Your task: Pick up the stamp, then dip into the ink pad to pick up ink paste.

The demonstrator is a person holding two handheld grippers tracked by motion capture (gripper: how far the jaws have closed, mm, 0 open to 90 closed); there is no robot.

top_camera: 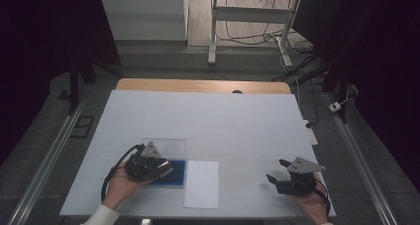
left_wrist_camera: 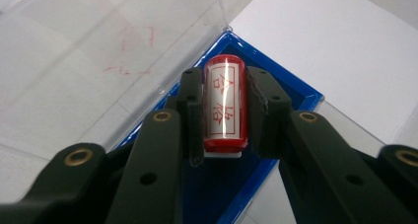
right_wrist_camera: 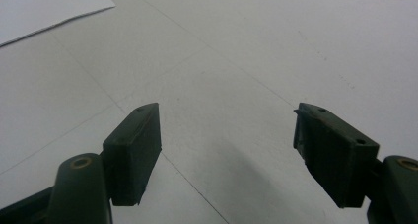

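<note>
A white sheet covers the table (top_camera: 208, 116). The left claw (left_wrist_camera: 224, 113) is clamped on a red stamp (left_wrist_camera: 225, 103) lying over the blue tray (left_wrist_camera: 296, 93) of a clear-lidded box. The right claw (right_wrist_camera: 226, 152) stands wide above bare table, well apart, near a paper sheet (top_camera: 201, 184).

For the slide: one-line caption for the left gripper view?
Left gripper shut on a red stamp over the blue tray, clear lid open behind.
</note>
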